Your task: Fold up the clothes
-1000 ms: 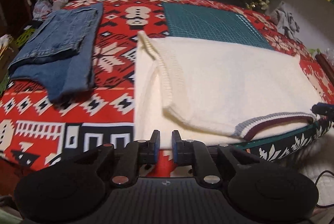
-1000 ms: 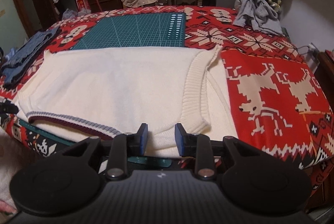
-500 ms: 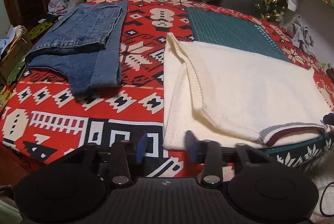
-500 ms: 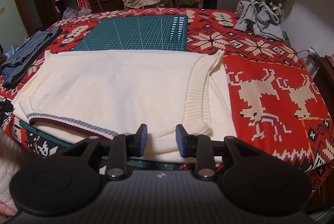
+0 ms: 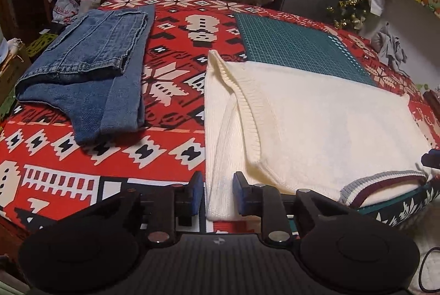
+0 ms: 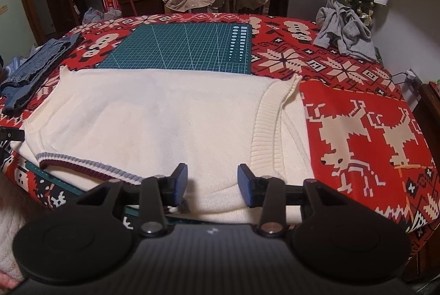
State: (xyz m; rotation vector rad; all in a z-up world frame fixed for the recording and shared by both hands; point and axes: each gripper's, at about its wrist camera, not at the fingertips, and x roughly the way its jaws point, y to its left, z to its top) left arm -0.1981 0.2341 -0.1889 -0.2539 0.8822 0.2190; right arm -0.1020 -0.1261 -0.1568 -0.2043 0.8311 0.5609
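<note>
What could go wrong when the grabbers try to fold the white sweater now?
1. The left gripper is open at the white sweater's near left corner, where layers overlap; it might pinch only one layer, so the fold goes crooked.
2. The sweater's near edge lies at the table edge, under the open right gripper; a tug could drag it off.
3. The folded jeans lie close on the left; a wide swing might bump them.

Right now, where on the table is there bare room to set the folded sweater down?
Two bare stretches of tablecloth: the reindeer patch right of the sweater, below the grey garment; and the strip between the jeans and the sweater. The far half of the cutting mat is also uncovered. The left side is taken by the jeans.
</note>
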